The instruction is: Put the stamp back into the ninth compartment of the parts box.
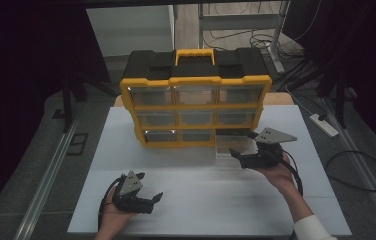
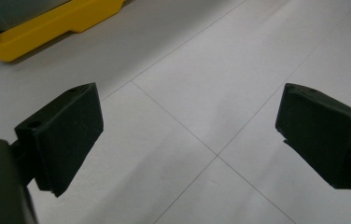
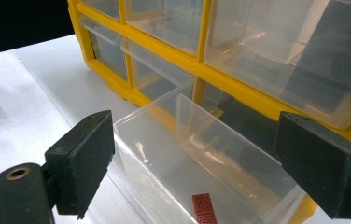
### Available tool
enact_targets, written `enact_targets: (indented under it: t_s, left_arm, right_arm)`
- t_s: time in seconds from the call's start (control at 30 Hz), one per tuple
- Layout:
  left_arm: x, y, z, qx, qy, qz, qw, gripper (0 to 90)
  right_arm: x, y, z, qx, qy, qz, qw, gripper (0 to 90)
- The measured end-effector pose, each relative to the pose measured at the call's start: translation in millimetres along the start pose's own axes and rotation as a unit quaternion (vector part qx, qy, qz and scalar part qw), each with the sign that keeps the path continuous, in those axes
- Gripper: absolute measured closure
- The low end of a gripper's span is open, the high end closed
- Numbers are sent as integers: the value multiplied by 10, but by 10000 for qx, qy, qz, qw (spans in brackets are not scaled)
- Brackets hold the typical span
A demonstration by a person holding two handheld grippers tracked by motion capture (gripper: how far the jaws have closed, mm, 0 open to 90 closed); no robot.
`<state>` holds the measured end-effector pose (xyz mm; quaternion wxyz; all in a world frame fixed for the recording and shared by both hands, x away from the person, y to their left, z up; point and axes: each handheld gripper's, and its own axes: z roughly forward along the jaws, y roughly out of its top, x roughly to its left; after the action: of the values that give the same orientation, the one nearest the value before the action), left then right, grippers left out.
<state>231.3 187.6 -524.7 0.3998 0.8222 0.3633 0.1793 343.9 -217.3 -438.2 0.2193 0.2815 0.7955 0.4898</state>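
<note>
A yellow and black organiser case (image 1: 194,107) stands upright on the white table (image 1: 191,210), its front filled with clear drawers. One clear drawer (image 1: 230,146) is out of the bottom right slot and rests on the table in front of the case. My right gripper (image 1: 242,143) is at that drawer, open. In the right gripper view the drawer (image 3: 164,140) lies between the spread jaws of this gripper (image 3: 194,154), and a small red piece (image 3: 206,208) lies on its floor. My left gripper (image 1: 150,187) hovers open over bare table at the front left, nothing between its pads (image 2: 66,135).
The case's yellow bottom corner (image 2: 38,28) lies beyond the left gripper. Metal rails (image 1: 51,170) run along the floor on both sides of the table. A power strip (image 1: 324,125) and cables (image 1: 361,170) lie on the floor at the right.
</note>
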Motion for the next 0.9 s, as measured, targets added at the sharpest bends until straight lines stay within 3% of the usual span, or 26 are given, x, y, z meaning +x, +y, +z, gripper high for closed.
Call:
enact_targets:
  t_s: [0.63,0.9]
  left_arm:
    - [-16,-6,-17,-32,0,37,10000,77]
    - [-19,-6,-26,-66,13,33,10000,77]
  right_arm:
    - [43,-22,-120,-12,-66,-27,10000,155]
    - [92,-156,-371,-125,-92,177,9997,165]
